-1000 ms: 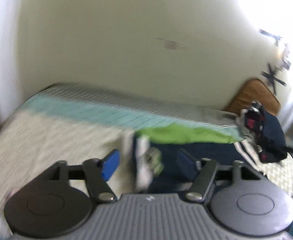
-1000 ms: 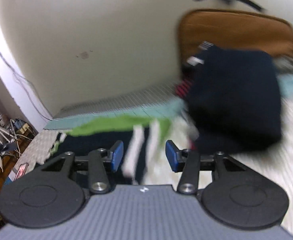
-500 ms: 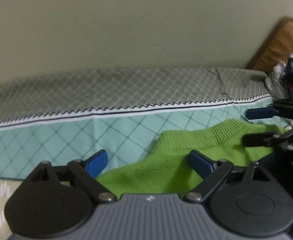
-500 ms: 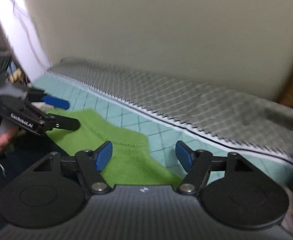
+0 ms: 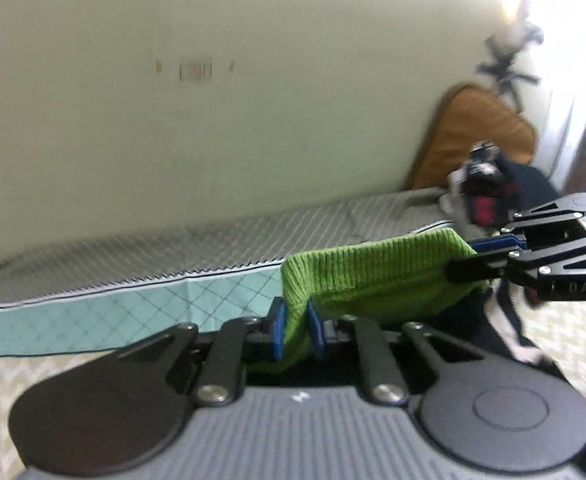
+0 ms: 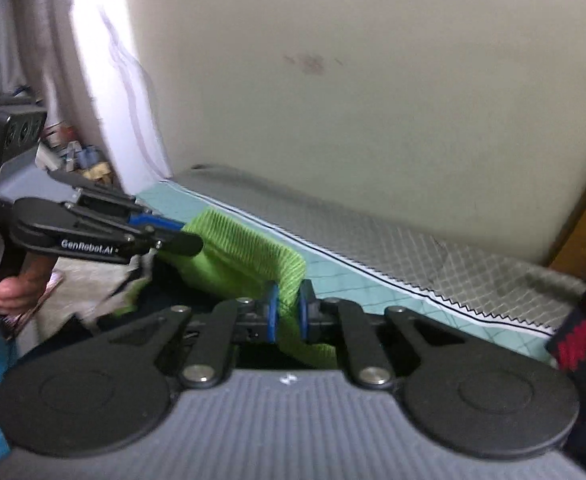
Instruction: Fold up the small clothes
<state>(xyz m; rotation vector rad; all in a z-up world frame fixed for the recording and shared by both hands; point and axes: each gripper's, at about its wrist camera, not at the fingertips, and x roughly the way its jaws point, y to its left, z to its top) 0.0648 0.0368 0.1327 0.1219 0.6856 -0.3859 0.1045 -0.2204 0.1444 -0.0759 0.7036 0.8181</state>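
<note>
Green knit (image 5: 373,280) is pinched at its ribbed edge by both closing claws, left claw (image 5: 295,326) and right claw (image 6: 287,312), and held above the bed (image 5: 93,312); folding is judged barely begun.

A small green knitted garment (image 5: 373,276) with a ribbed edge hangs stretched in the air above the bed (image 5: 93,320), toward its far edge by the wall. The ribbed band runs taut between two pinched points, one at each end, and sags slightly in the middle. Below the band the knit bunches and droops toward the bed. Dark navy and white cloth (image 5: 505,320) hangs beneath it, though blur hides whether that belongs to the same garment.
</note>
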